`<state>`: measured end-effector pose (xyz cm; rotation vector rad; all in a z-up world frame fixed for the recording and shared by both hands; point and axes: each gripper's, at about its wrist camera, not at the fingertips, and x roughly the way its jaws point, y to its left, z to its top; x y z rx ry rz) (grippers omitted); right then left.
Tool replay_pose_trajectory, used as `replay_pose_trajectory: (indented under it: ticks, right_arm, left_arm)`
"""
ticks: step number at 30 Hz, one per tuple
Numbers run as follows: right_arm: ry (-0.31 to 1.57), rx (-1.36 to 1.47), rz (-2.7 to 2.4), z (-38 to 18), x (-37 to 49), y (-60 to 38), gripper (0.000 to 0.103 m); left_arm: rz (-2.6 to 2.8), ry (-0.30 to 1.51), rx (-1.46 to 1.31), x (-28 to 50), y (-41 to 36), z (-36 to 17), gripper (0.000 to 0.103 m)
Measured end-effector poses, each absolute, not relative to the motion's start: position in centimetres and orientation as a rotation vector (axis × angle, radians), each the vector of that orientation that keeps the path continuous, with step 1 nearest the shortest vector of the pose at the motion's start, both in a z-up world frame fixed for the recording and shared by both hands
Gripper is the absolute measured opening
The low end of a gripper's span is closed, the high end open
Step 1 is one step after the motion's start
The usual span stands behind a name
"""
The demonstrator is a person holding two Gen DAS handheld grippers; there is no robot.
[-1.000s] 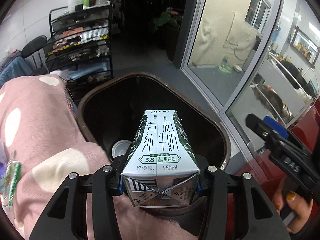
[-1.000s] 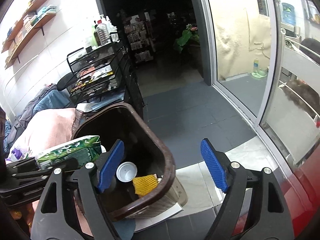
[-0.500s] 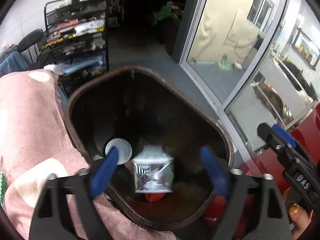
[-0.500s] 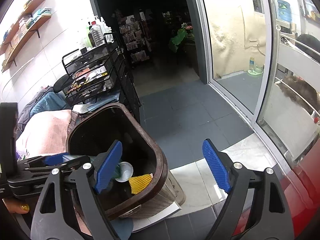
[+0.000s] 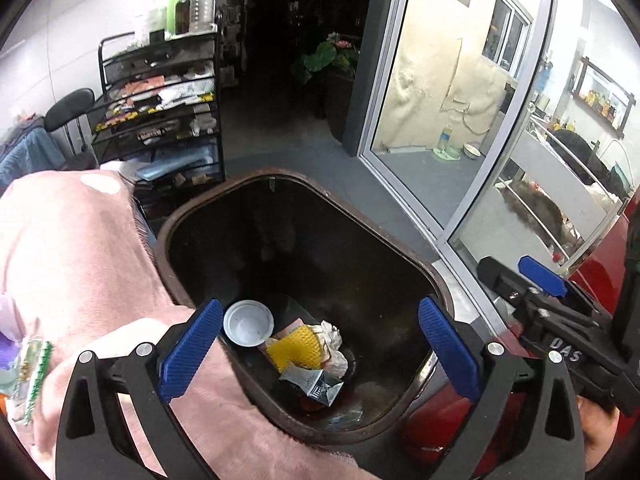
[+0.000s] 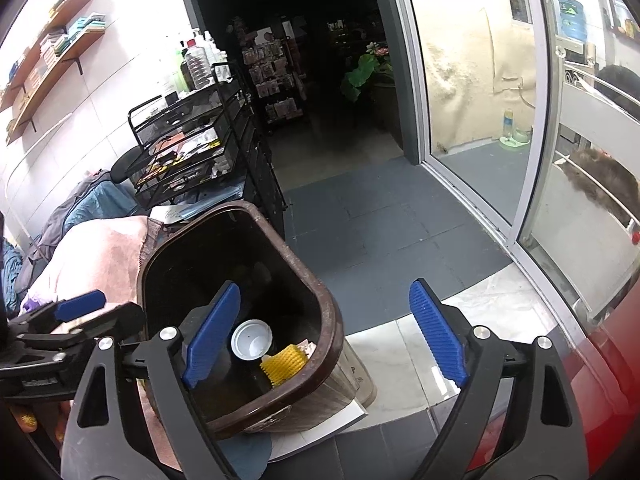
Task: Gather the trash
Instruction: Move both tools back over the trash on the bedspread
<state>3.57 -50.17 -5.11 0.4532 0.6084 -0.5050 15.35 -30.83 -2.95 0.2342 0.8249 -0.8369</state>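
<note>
A shop interior with dark floor tiles, a black wire rack and a glass door. From the left wrist: the left gripper hangs over a brown trash bin, its jaws opening wide with nothing between them. The milk carton it held a second ago now lies at the bin's bottom, beside a white lid and a yellow sponge, so this piece is collected. From the right wrist: the right gripper hovers just beside the bin, its jaws also opening and empty, free for the next piece.
</note>
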Motion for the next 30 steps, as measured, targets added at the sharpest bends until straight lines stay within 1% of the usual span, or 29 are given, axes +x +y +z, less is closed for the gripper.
replay_pose_trajectory:
  ticks: [6,10,19,30]
  right_arm:
    - [0.606,0.438,-0.47,-4.9,4.0,-49.1,0.087]
    - [0.603,0.434,-0.445,-4.8,4.4,-48.3,0.089]
    - [0.603,0.405,-0.313,-4.0,6.3,-44.9,0.09]
    - [0.641,0.371,-0.084,-3.1,9.9,-38.4,0.09]
  left_arm:
    - [-0.813,0.781,0.23,14.6,-29.3,-1.9,0.097]
    - [-0.792,0.749,0.224,14.2,-27.9,-1.2,0.097]
    - [-0.711,0.667,0.205,13.3,-23.2,0.1,0.097]
    - [-0.531,0.681,0.141,14.8,-14.9,-0.8,0.097]
